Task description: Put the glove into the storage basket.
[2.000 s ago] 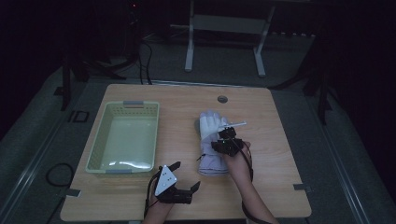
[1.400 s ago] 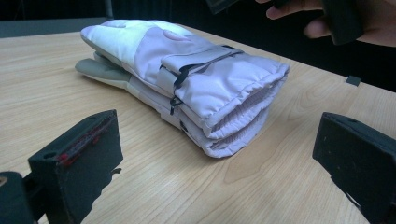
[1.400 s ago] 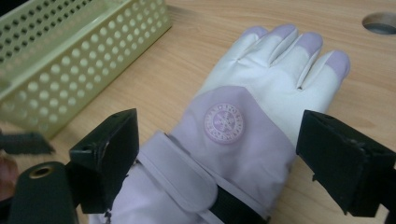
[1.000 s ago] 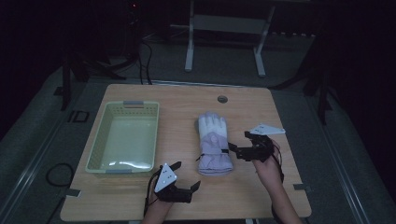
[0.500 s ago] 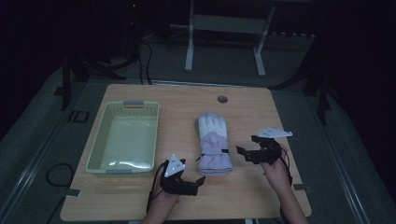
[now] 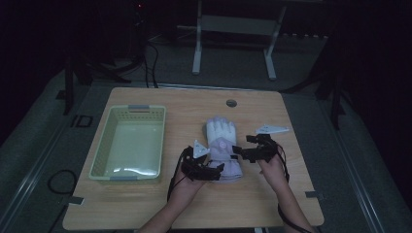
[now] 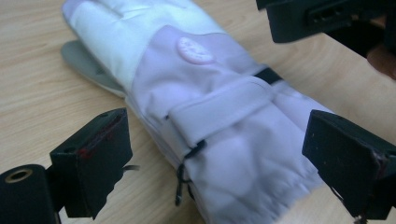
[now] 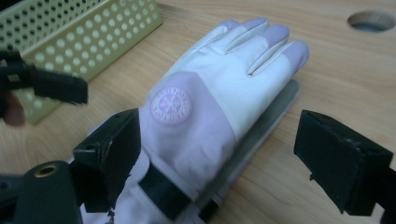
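Observation:
A white and lilac winter glove lies flat in the middle of the wooden table, fingers pointing away, with a grey layer under it. My left gripper is at the cuff end. Its jaws have just been closing a little, and in the left gripper view they stand on either side of the cuff without touching it. My right gripper comes in from the glove's right side. In the right gripper view its jaws are wide apart over the wrist part of the glove.
A pale green perforated basket stands left of the glove, its wall close by. A round cable hole sits near the table's far edge. The table's front edge runs just behind both forearms.
My left gripper has risen from the table's front and moved right to the glove's cuff. My right gripper has moved left, from the table's right side back to the glove.

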`<move>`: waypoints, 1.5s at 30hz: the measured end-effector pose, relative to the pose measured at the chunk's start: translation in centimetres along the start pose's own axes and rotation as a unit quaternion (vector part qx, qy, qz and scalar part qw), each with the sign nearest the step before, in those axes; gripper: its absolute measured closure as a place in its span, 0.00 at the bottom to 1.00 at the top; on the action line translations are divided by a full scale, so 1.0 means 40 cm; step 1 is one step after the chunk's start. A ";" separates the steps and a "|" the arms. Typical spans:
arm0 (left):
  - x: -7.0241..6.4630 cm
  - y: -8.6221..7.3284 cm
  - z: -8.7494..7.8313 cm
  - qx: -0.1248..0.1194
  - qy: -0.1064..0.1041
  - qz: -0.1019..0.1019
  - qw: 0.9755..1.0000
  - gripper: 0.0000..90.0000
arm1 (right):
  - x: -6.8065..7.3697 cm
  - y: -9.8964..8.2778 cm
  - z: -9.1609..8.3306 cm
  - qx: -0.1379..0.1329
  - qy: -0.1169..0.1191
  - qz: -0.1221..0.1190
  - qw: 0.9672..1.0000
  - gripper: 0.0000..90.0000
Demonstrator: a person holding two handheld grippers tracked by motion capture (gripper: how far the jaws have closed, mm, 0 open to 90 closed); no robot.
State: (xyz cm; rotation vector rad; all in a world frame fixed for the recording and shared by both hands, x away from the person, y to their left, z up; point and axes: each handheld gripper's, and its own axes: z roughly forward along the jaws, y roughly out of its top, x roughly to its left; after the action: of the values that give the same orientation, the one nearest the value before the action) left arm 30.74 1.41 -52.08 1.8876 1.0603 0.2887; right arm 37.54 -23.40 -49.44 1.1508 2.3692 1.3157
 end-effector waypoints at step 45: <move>0.039 0.022 0.018 0.100 -0.070 -0.044 0.992 0.81 | 0.067 0.005 0.057 0.078 -0.028 0.030 0.996 0.88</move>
State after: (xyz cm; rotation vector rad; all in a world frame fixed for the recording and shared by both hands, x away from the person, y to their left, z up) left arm 32.58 1.98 -52.11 2.0000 1.1060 -0.0024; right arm 36.98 -20.00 -50.12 1.2924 2.4507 1.1155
